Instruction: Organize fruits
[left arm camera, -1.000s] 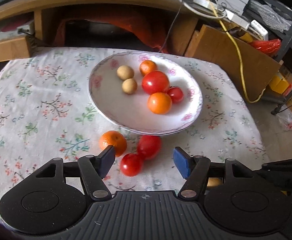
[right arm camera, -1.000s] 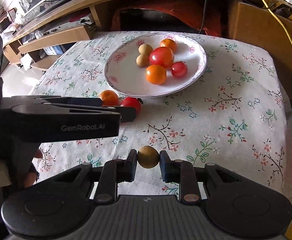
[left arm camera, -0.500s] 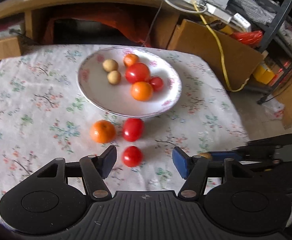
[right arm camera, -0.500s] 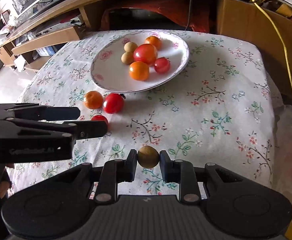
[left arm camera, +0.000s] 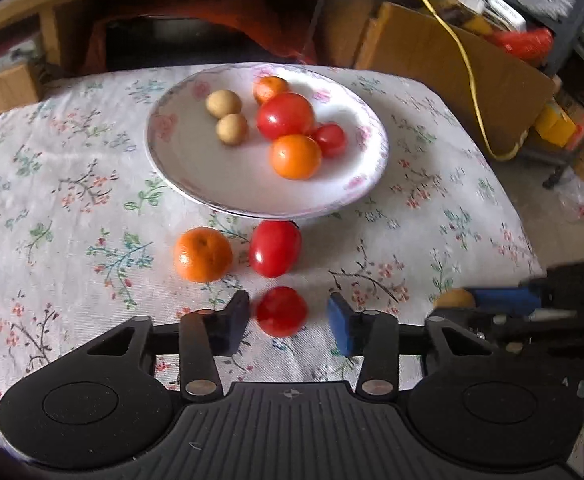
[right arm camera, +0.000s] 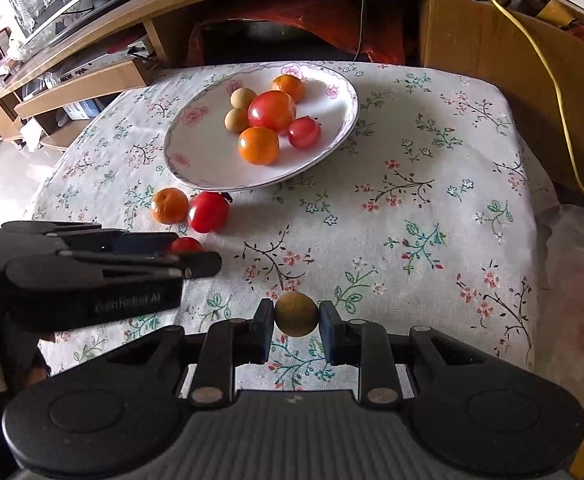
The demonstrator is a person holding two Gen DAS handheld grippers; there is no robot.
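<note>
Pinching a small tan-brown round fruit (right arm camera: 295,314), probably a longan, squarely between its two pads, the right gripper (right arm camera: 295,320) holds it lifted above the floral tablecloth (right arm camera: 431,200), near the front edge and well short of the plate (right arm camera: 196,160). The left gripper (left arm camera: 288,318) stands wide open, its jaws to either side of a small red tomato (left arm camera: 280,311) that lies on the cloth; neither pad looks to be touching it, though motion blur makes that hard to judge.

The step in hand seems to be gathering the loose fruit onto the plate: one piece is already in a grip and awaiting carriage, another is being lined up for a grasp. The left gripper's next move calls for closing gently on the tomato, which is smooth, round and likely to roll or squash. The right then needs to travel forward and release over bare plate.

Just beyond the small tomato lie a larger oblong tomato (left arm camera: 274,248) and a mandarin (left arm camera: 202,255), side by side near the plate's front rim and directly on the left gripper's line to it. On the plate sit two more tan fruits (left arm camera: 228,118), two mandarins and two tomatoes, crowded toward the back and right, leaving the near left part free. Cardboard (left arm camera: 443,52) and a yellow cable (left arm camera: 467,72) stand behind, off the table.
</note>
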